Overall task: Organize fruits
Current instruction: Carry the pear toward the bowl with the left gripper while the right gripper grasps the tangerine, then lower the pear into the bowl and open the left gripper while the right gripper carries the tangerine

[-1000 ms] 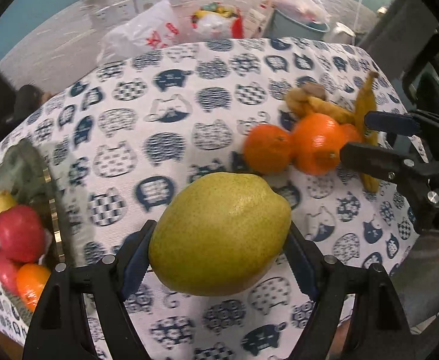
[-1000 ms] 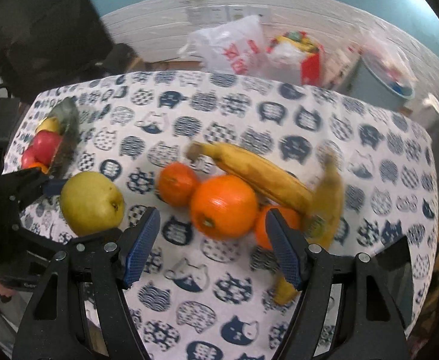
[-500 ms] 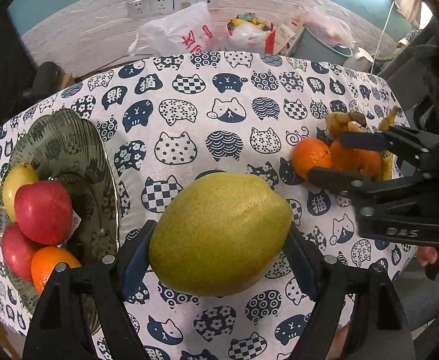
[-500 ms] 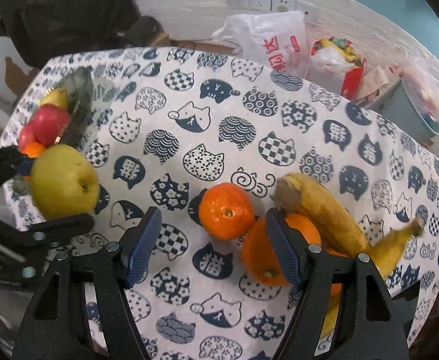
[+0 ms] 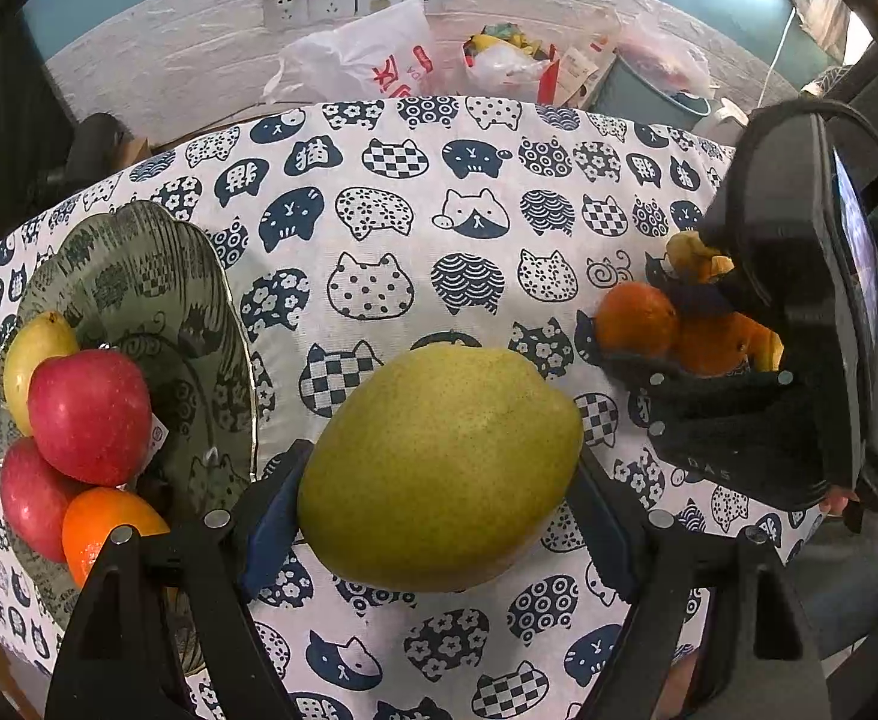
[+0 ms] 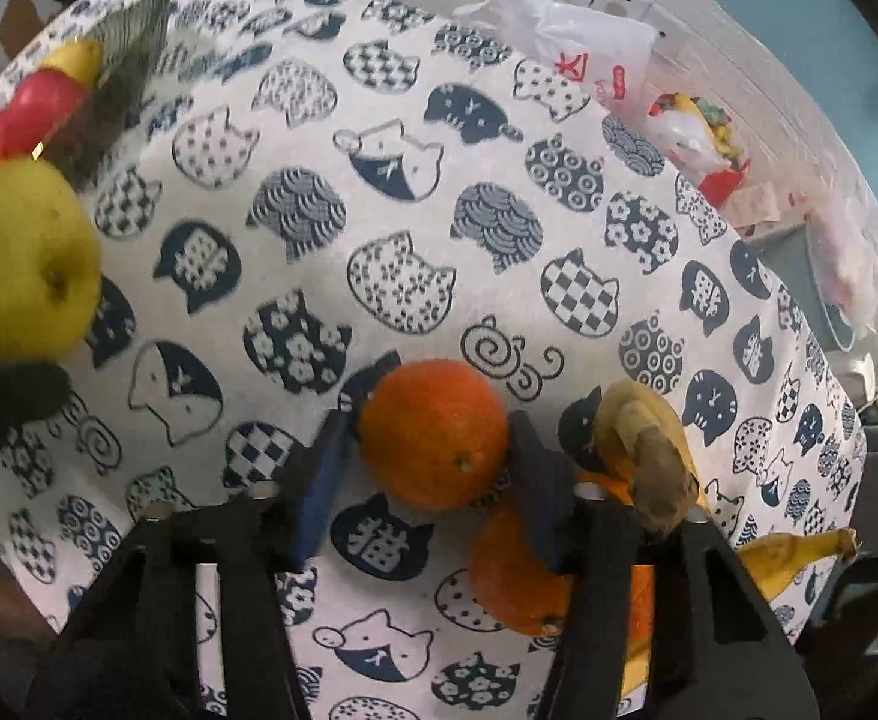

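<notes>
1. The table [image 5: 414, 252], covered in a white cloth printed with navy cats, carries all the fruit.
2. A green plate [image 5: 156, 300] sits at the table's left side; it shows again, blurred, at the upper left of the right wrist view [image 6: 132, 54].
3. The left hand-held gripper [image 5: 439, 510] grips a pear [image 5: 439, 468] between its blue pads, which press its two sides. The pear is above the cloth, just right of the plate; in the right wrist view it shows at the left edge [image 6: 18, 264].
4. The right hand-held gripper [image 6: 426, 456] has its fingers on either side of a small orange [image 6: 432, 432]. The right pad touches the fruit; the left pad is blurred, so I cannot tell whether the grip is closed. The left wrist view shows this gripper [image 5: 667, 330] at the orange [image 5: 637, 318] on the table's right side.
5. A bigger orange [image 6: 511, 576] lies just behind the right finger, touching the small one.
6. Bananas [image 6: 643, 450] lie beside the oranges at the right, one tip [image 6: 799, 552] sticking out past the gripper.
7. On the plate sit two red apples [image 5: 87, 414], one partly over the other.
8. A yellow fruit [image 5: 33, 354] rests behind them.
9. An orange fruit [image 5: 108, 528] sits at the plate's near edge, touching the apples.
</notes>
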